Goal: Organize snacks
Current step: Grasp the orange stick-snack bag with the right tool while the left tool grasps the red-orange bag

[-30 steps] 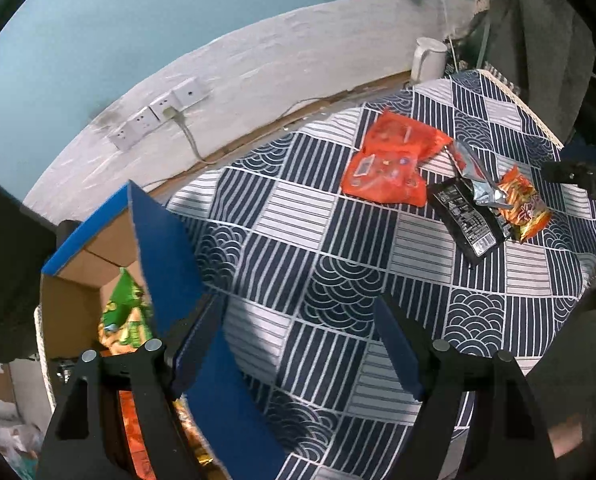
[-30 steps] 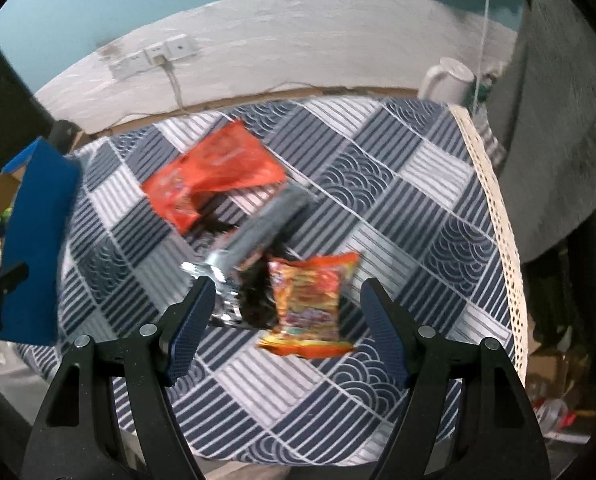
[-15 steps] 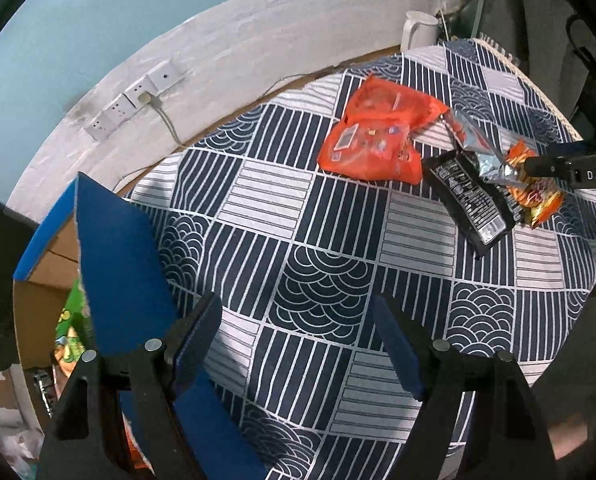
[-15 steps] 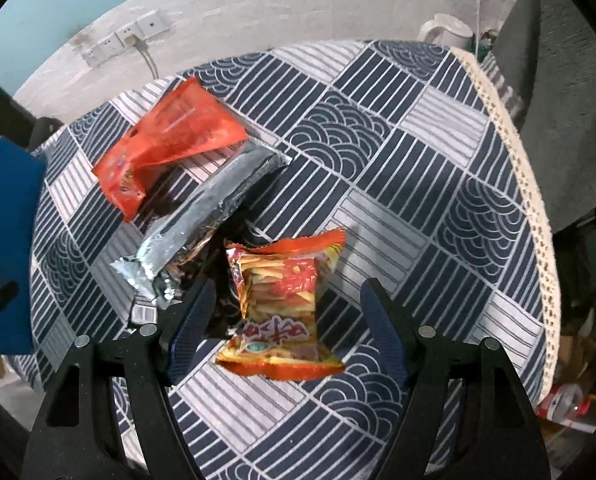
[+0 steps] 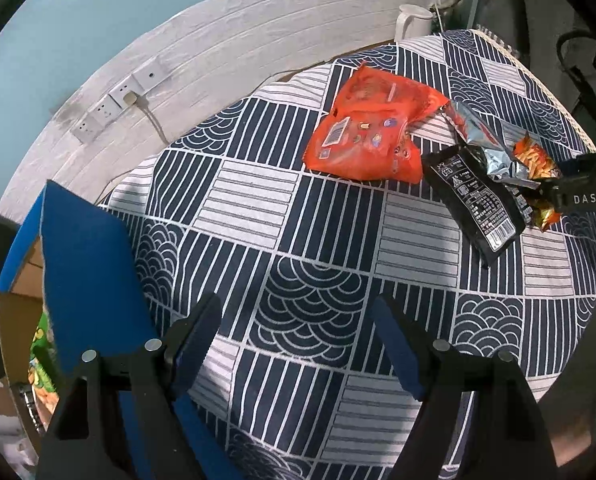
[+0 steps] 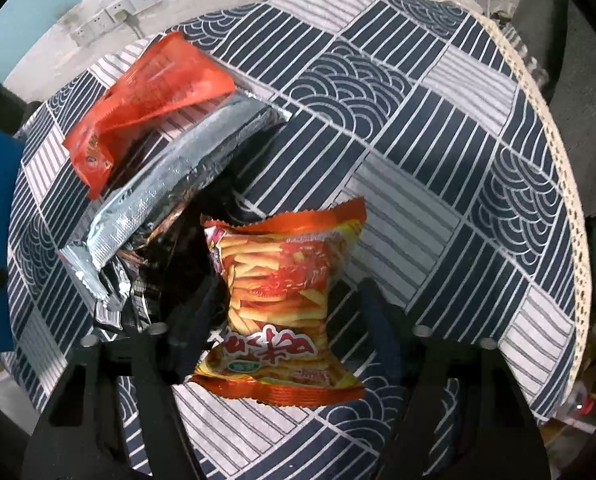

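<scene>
The right gripper (image 6: 288,300) points steeply down over the orange fries packet (image 6: 282,300), which lies flat on the tabletop (image 6: 437,152) under a navy and white patterned cloth. Its jaws are closing with the packet between them: the left finger stands against the packet's left edge, while the right finger (image 6: 377,316) stands just beside the right edge with a strip of cloth showing between, so no firm pinch is evident. Just to the left of this packet lies a black and silver packet (image 6: 166,200), its silver end crumpled and its dark body partly beneath the fries packet's corner. A red-orange packet (image 6: 146,96) lies further left and toward the wall, its lower edge overlapping the silver one. In the left wrist view the three packets sit grouped at the far right of the tabletop, the fries packet largely hidden behind the right gripper's black body. The left gripper (image 5: 298,328) hangs above bare cloth near the front edge, jaws spread wide with nothing between them. To its left stands a cardboard box (image 5: 22,280) with a raised blue flap (image 5: 86,272); green and orange snack bags (image 5: 38,360) show inside. A white kettle (image 5: 411,20) stands at the far edge, and wall sockets (image 5: 114,100) with one cable plugged in are mounted on the white brick behind.
</scene>
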{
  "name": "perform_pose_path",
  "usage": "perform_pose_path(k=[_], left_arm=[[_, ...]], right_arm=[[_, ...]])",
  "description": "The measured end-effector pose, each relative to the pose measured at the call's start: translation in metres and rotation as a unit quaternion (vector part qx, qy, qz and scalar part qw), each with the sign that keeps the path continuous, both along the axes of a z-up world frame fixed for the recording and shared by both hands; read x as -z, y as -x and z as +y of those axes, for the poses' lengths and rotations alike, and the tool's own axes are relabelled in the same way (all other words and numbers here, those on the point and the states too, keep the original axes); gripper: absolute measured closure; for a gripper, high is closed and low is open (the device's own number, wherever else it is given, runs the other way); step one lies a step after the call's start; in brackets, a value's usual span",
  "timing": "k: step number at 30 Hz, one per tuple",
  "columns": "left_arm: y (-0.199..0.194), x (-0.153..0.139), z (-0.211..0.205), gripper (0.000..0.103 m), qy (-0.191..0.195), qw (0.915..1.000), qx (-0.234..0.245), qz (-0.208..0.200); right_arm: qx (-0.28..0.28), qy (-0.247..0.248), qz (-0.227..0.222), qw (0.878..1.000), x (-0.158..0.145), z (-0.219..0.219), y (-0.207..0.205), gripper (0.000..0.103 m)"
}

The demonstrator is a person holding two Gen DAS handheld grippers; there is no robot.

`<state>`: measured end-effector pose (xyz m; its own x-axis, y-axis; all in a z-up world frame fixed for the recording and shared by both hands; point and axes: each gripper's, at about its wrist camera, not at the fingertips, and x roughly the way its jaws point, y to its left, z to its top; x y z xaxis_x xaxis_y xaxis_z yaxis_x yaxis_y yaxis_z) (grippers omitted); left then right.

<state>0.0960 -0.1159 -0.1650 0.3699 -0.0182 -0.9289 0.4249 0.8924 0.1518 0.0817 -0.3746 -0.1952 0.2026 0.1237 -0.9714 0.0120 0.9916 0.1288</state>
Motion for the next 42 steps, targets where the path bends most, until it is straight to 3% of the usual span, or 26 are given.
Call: perform_pose_path(k=[6, 11, 18, 24, 26, 32, 37, 42], left_arm=[[-0.011, 0.004, -0.003, 0.023, 0.022, 0.9996, -0.013, 0.008], [-0.027, -0.002, -0.009, 0.020, 0.061, 0.9979, -0.018, 0.008], [-0.063, 0.000, -0.037, 0.020, 0.071, 0.9972, 0.000, 0.022], [-0.089, -0.001, -0.073, 0.020, 0.065, 0.9966, 0.047, 0.022], [-0.096, 0.000, -0.085, 0.016, 0.071, 0.9946, 0.071, 0.026], [-0.103, 0.014, -0.116, 0.014, 0.046, 0.9897, 0.132, 0.031], [-0.110, 0.027, -0.131, 0.014, 0.014, 0.9900, 0.140, 0.015], [-0.124, 0.035, -0.133, 0.014, 0.024, 0.9917, 0.123, 0.026]], right_arm=[[-0.005, 0.006, -0.009, 1.000, -0.009, -0.002, 0.006, 0.065], [0.013, 0.011, -0.032, 0.999, -0.033, -0.019, 0.008, 0.065], [0.045, -0.028, -0.075, 0.996, -0.071, -0.044, 0.006, 0.065], [0.054, -0.044, -0.088, 0.994, -0.079, -0.052, 0.002, 0.065], [0.058, -0.047, -0.091, 0.993, -0.083, -0.053, 0.002, 0.065], [0.062, -0.055, -0.096, 0.992, -0.086, -0.054, 0.002, 0.065], [0.058, -0.058, -0.098, 0.992, -0.086, -0.053, 0.001, 0.065], [0.055, -0.060, -0.096, 0.992, -0.085, -0.049, -0.001, 0.065]])
